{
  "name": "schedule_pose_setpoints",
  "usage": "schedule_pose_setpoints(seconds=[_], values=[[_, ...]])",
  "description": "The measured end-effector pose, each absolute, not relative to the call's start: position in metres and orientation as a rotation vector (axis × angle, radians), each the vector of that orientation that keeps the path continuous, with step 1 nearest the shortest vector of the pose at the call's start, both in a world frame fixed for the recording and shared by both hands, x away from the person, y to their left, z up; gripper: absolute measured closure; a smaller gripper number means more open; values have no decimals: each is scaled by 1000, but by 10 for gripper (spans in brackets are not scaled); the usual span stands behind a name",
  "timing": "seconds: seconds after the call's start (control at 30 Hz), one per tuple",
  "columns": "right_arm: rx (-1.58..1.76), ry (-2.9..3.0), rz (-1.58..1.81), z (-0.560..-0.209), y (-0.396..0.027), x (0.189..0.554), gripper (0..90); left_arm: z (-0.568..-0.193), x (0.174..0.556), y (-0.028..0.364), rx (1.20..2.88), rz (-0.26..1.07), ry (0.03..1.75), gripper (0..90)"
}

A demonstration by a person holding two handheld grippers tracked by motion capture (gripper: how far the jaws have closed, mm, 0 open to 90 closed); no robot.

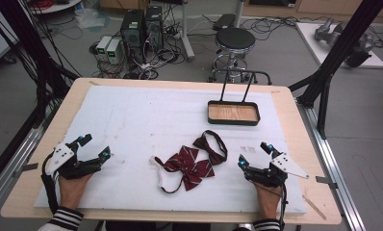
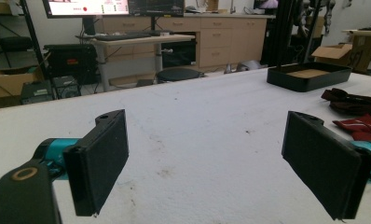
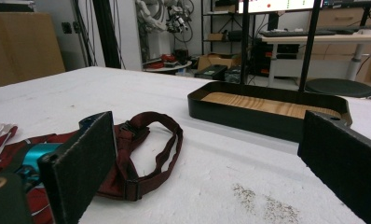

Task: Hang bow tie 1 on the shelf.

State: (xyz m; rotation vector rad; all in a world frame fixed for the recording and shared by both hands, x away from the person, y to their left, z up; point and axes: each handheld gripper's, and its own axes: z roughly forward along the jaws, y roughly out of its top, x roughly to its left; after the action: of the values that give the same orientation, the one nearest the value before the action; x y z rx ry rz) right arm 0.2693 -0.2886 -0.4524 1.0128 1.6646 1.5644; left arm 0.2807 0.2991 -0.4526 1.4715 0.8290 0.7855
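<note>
Bow ties, two of them, lie on the white surface (image 1: pixel 132 115) between the two claws. The plain dark red bow tie (image 1: pixel 211 146) with its looped strap sits nearer the right claw (image 1: pixel 255 155); the striped bow tie (image 1: pixel 188 165) with its pale strap lies just beside it, toward the person and slightly left, its wings close to touching the plain one's strap. Beyond both, toward the far edge, stands a black tray (image 1: pixel 234 113) with a wooden floor and a tall wire handle, holding nothing that can be seen.

The right claw rests low on the surface with its jaws spread wide and nothing between them. In the right gripper view the plain bow tie (image 3: pixel 146 154) lies just off the left jaw, its strap loop reaching forward toward the tray (image 3: pixel 267 112). So the ties lie to the left of the right claw, near it, with the plain tie's long axis running diagonally from near-right to far-left in the high view.

The left claw (image 1: pixel 94 147) is also spread open and holds nothing; it is well apart from both ties, which appear at the right edge of the left gripper view, striped bow tie (image 2: pixel 360 127) nearest.

Judging by this layout, the right hand is the nearer one for a pick, and it would need to swing left so its jaws straddle the plain tie's knot.
</note>
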Motion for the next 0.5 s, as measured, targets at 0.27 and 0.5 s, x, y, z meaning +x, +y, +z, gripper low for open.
schedule_pose_setpoints(seconds=[0.27, 0.5], values=[[1013, 1654, 1551, -452, -288, 269, 37, -453, 280, 299, 1472, 789, 828, 150], [1009, 1672, 1524, -452, -286, 270, 37, -453, 281, 299, 1470, 789, 829, 151]])
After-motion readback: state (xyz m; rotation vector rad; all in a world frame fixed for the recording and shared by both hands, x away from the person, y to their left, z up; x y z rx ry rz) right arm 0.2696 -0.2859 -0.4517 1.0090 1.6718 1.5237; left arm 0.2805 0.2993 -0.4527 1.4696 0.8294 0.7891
